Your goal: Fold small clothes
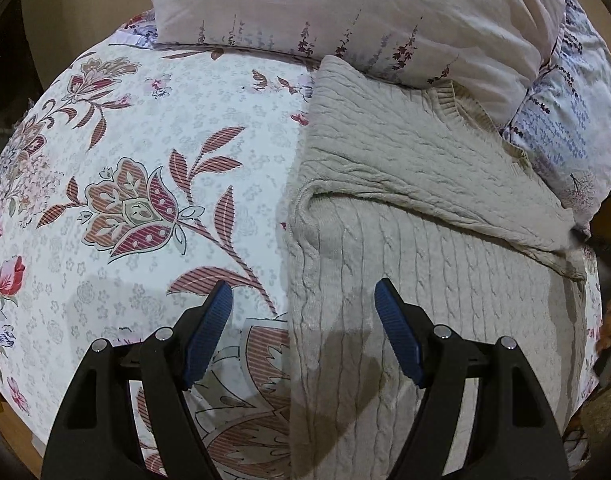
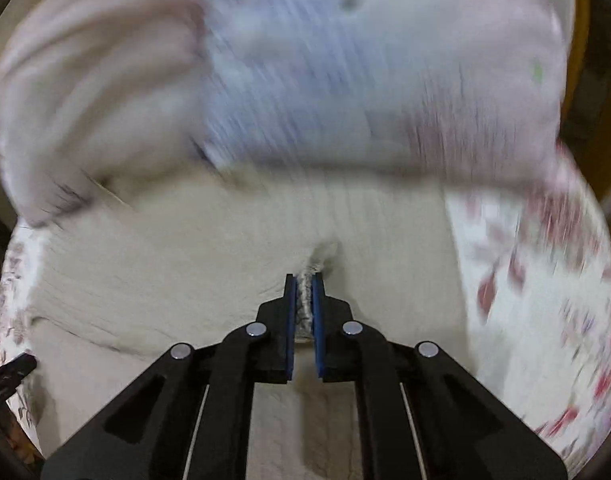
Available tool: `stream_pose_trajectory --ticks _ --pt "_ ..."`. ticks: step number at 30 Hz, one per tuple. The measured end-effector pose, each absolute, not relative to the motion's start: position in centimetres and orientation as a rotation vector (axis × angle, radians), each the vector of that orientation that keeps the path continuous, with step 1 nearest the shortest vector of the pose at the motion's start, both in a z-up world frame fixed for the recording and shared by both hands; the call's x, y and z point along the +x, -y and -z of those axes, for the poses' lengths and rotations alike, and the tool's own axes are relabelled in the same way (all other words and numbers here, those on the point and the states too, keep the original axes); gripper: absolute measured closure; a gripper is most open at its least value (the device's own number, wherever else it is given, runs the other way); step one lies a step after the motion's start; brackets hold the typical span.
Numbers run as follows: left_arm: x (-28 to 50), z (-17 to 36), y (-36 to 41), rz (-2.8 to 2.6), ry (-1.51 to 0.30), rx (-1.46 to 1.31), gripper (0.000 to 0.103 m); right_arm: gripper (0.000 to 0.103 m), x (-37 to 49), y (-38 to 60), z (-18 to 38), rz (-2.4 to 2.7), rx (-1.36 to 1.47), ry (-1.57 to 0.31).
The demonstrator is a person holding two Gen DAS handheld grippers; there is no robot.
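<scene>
A cream cable-knit sweater (image 1: 425, 280) lies on a floral bedsheet (image 1: 145, 200), its upper part folded over in a diagonal flap (image 1: 405, 152). My left gripper (image 1: 303, 300) hovers open above the sweater's left edge, with nothing between its blue pads (image 1: 211, 332). In the blurred right wrist view the same sweater (image 2: 185, 264) fills the middle. My right gripper (image 2: 304, 284) is shut on a pinched ridge of the knit fabric, which bunches up between the pads.
A pale duvet with purple flower sprigs (image 1: 345, 12) is heaped at the sweater's far edge, and a blue-patterned pillow (image 1: 573, 120) sits at the right. The bed's edge and floor show at the lower left. A dark object (image 2: 9, 372) pokes in at the far left.
</scene>
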State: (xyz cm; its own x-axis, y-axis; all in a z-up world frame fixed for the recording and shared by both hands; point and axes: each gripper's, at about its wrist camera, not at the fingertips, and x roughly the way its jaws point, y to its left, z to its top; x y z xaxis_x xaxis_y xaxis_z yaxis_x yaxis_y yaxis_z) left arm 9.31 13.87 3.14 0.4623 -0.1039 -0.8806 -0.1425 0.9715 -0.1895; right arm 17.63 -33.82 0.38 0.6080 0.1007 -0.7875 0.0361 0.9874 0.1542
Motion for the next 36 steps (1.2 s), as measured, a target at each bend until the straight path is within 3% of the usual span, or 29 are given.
stream_pose_trajectory --ticks 9,13,18,21,22,24,36 --pt "9.2 -3.3 -14.4 -0.004 -1.099 -0.288 0.028 0.095 17.3 34.3 1.2 -0.019 0.203 -0.927" --pt "9.2 -3.2 -14.6 0.021 -1.103 -0.321 0.018 0.093 17.5 34.6 1.8 -0.005 0.190 -0.921" --pt "9.4 -3.0 -13.5 0.023 -1.124 -0.242 0.013 0.091 17.7 33.7 2.1 0.023 0.159 -0.909" --pt "9.5 -2.8 -12.8 0.023 -1.139 -0.184 0.012 0.081 17.4 33.7 2.1 0.027 0.174 -0.919" --pt "9.5 -2.7 -12.6 0.022 -1.145 -0.168 0.012 0.063 17.0 33.9 2.0 0.033 0.183 -0.925" --pt "9.5 -2.6 -12.6 0.020 -1.154 -0.157 0.012 0.043 15.1 34.8 1.3 0.033 0.213 -0.903" --pt "7.8 -2.7 -12.1 0.014 -1.133 -0.146 0.012 0.039 3.5 42.9 2.7 -0.006 0.412 -0.858"
